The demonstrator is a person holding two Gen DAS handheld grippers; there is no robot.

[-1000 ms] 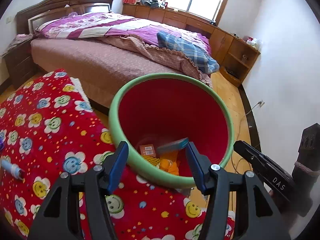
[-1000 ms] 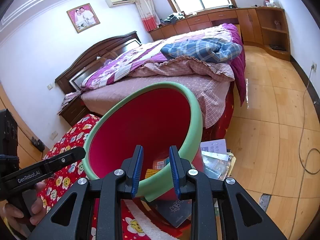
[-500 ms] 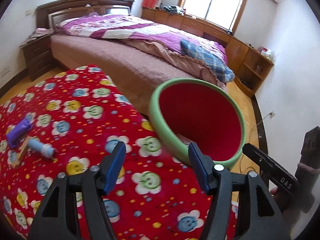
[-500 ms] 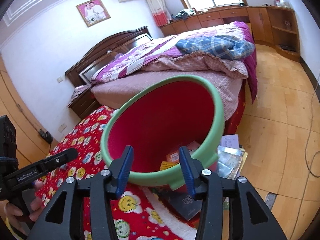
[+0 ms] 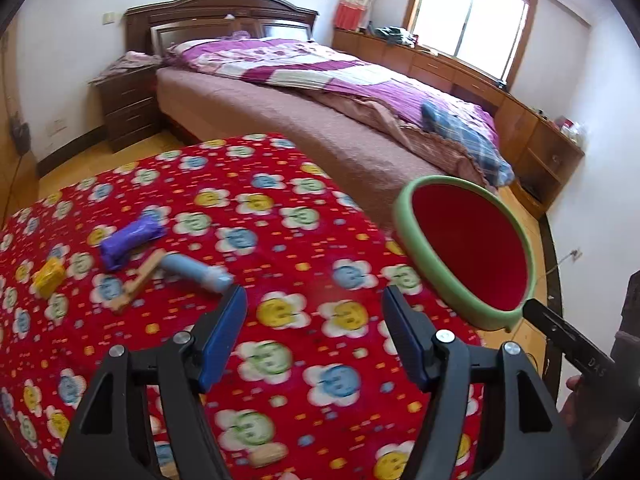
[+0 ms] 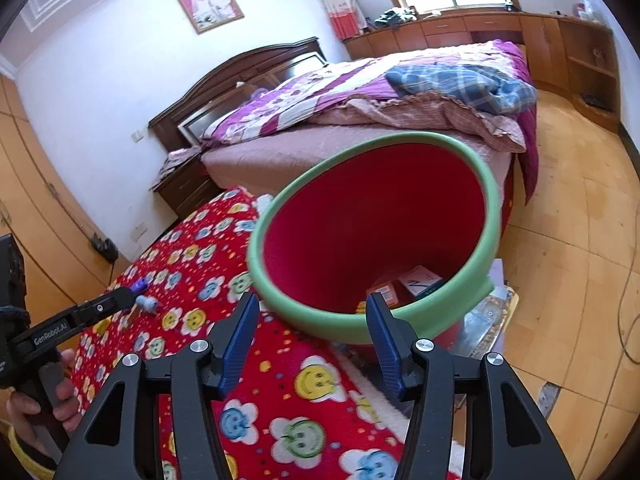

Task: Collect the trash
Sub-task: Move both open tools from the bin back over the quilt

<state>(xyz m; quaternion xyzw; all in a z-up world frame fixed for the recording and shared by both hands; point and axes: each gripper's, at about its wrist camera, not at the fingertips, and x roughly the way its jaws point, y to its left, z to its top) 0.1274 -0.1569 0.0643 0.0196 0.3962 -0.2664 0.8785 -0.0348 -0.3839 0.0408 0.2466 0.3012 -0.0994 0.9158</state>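
A red bin with a green rim [image 6: 400,139] leans tilted at the edge of the red flowered blanket [image 5: 280,184]; small boxes [image 6: 420,280] lie inside it. My right gripper [image 6: 312,308] faces its near rim. The jaws are opening and the rim lies between the tips, with the pads off it. On the blanket lie a purple wrapper [image 5: 132,240], a yellow piece [image 5: 49,276], a wooden stick [image 5: 140,280] and a blue tube [image 5: 196,272]. My left gripper [image 5: 315,300] stands open and empty just right of the tube, with the bin [image 5: 404,232] farther right.
A large bed [image 5: 320,120] with a purple quilt runs behind the blanket, and a dark nightstand [image 5: 128,104] stands at its head. Papers [image 6: 488,312] lie on the wooden floor beside the bin. A cable [image 6: 628,300] trails along the floor at the right.
My left gripper swung left, from over the bin to the items on the blanket. My right gripper let go of the bin's rim and its jaws spread apart.
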